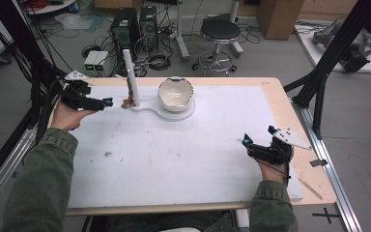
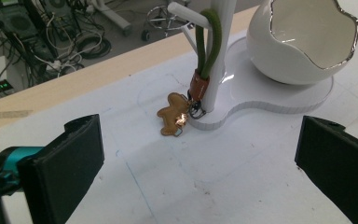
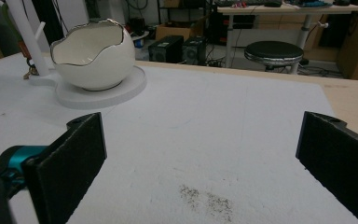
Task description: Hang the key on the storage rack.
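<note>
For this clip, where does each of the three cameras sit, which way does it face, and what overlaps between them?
High view: above the person's side, looking forward and down on the table; both sleeved forearms show, with the left gripper and right gripper.
Left gripper view: rides the left gripper, facing the keychain hung on the white stand; its black jaws stand wide apart.
Right gripper view: rides the right gripper, low over the table, facing across it; jaws wide apart.
Shared: all three show the egg-shaped bowl.

A wooden table [image 1: 270,87] carries a white mat [image 1: 183,150], which bears a white stand [image 1: 174,112].
</note>
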Demonstrator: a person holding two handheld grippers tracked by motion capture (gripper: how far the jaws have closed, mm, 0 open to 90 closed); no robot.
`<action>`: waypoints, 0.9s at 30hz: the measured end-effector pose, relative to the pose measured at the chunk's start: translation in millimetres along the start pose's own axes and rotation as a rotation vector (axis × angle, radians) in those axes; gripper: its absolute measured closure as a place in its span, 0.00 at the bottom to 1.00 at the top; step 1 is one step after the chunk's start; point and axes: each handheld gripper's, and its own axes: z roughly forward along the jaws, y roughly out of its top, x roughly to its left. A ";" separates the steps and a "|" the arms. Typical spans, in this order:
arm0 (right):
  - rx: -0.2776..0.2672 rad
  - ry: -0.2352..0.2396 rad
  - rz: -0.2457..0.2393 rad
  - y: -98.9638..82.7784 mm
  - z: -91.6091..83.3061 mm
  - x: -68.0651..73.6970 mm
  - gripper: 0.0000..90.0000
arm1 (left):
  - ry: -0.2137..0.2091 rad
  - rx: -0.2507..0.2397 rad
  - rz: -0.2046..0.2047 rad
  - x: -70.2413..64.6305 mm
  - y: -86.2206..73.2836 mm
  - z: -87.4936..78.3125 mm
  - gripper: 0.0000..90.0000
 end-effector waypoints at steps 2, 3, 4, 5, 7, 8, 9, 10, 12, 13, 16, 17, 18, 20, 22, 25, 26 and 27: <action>0.001 0.001 0.006 0.0 -0.5 0.1 0.01 | 0.000 -0.007 0.007 -1.2 0.8 -5.0 0.02; 0.000 0.000 0.005 0.0 -0.7 0.0 0.01 | 0.005 -0.007 0.013 -1.5 1.1 -7.6 0.02; -0.001 -0.002 0.006 0.0 -1.0 0.0 0.01 | 0.011 -0.016 0.013 -2.0 0.8 -9.9 0.02; -0.003 -0.003 0.003 -0.1 -1.2 -0.4 0.01 | 0.016 -0.026 0.008 -2.4 0.0 -11.8 0.02; -0.002 -0.004 0.010 -0.1 -2.0 -0.5 0.01 | 0.028 -0.038 0.000 -1.8 -3.0 -15.1 0.02; -0.002 -0.003 0.010 -0.1 -2.3 -0.7 0.01 | 0.033 -0.036 0.003 -0.9 -4.5 -17.1 0.02; -0.002 -0.003 0.011 -0.1 -2.4 -0.8 0.01 | 0.034 -0.044 -0.005 -0.2 -6.3 -18.2 0.02; -0.002 -0.004 0.010 -0.2 -2.4 -1.2 0.01 | 0.039 -0.048 -0.012 0.7 -8.2 -19.5 0.02; -0.004 -0.004 0.009 -0.3 -2.1 -1.4 0.01 | 0.043 -0.056 -0.023 2.6 -11.9 -21.8 0.02; -0.004 -0.004 0.010 -0.2 -1.9 -1.3 0.01 | 0.048 -0.064 -0.029 3.4 -13.8 -22.4 0.02; -0.003 -0.003 0.010 -0.2 -1.8 -1.4 0.01 | 0.055 -0.073 -0.041 5.4 -19.1 -25.0 0.02; 0.001 -0.002 0.013 -0.3 -1.8 -1.2 0.01 | 0.055 -0.079 -0.043 5.6 -20.8 -25.6 0.02; 0.000 -0.003 0.010 -0.4 -1.6 -1.5 0.01 | 0.056 -0.082 -0.045 5.7 -22.2 -26.6 0.02; 0.001 -0.003 0.011 -0.3 -1.7 -1.2 0.01 | 0.060 -0.091 -0.042 4.6 -24.8 -29.1 0.02; -0.001 -0.004 0.008 -0.2 -1.6 -1.1 0.01 | 0.055 -0.104 -0.038 3.0 -27.1 -32.1 0.02; -0.002 -0.004 0.005 -0.3 -1.4 -1.2 0.01 | 0.052 -0.121 -0.032 -1.0 -30.6 -36.2 0.02; -0.002 -0.005 0.007 -0.3 -1.6 -1.1 0.01 | 0.049 -0.125 -0.033 -2.2 -32.0 -37.4 0.02; -0.002 -0.005 0.006 -0.3 -1.7 -1.1 0.01 | 0.049 -0.128 -0.030 -2.8 -33.3 -38.6 0.02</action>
